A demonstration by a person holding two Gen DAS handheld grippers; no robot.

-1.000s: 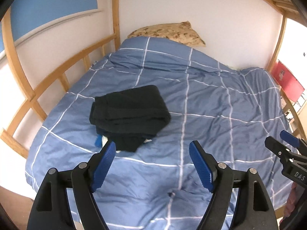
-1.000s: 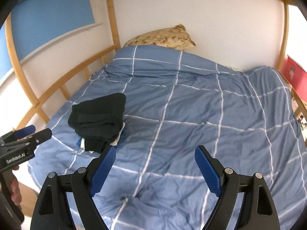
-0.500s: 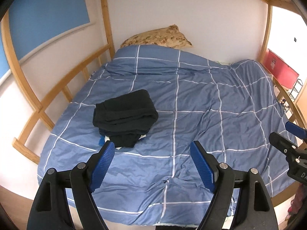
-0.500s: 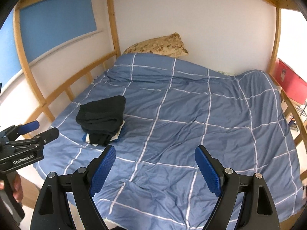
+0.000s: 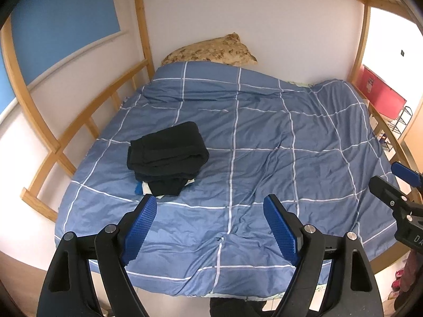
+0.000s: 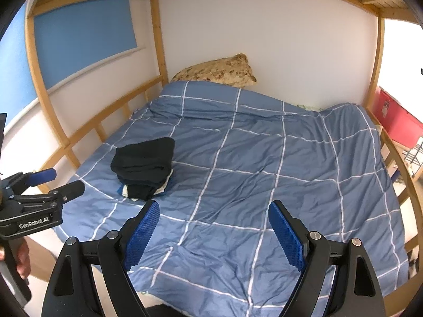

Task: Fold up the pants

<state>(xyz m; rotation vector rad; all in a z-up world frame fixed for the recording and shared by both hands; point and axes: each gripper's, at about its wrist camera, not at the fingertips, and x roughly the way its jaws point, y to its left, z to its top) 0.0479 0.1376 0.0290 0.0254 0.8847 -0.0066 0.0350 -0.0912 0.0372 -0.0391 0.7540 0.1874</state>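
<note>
Left wrist view: folded pants (image 5: 166, 155) lie beyond wide-open, empty jaws, seemingly untouched.

Left gripper (image 5: 208, 220) and right gripper (image 6: 212, 227) both held level side by side with jaws spread wide and nothing between the blue pads, each visible at the edge of the other's view, bare fingers (image 6: 22, 260) wrapped on the left handle.
</note>
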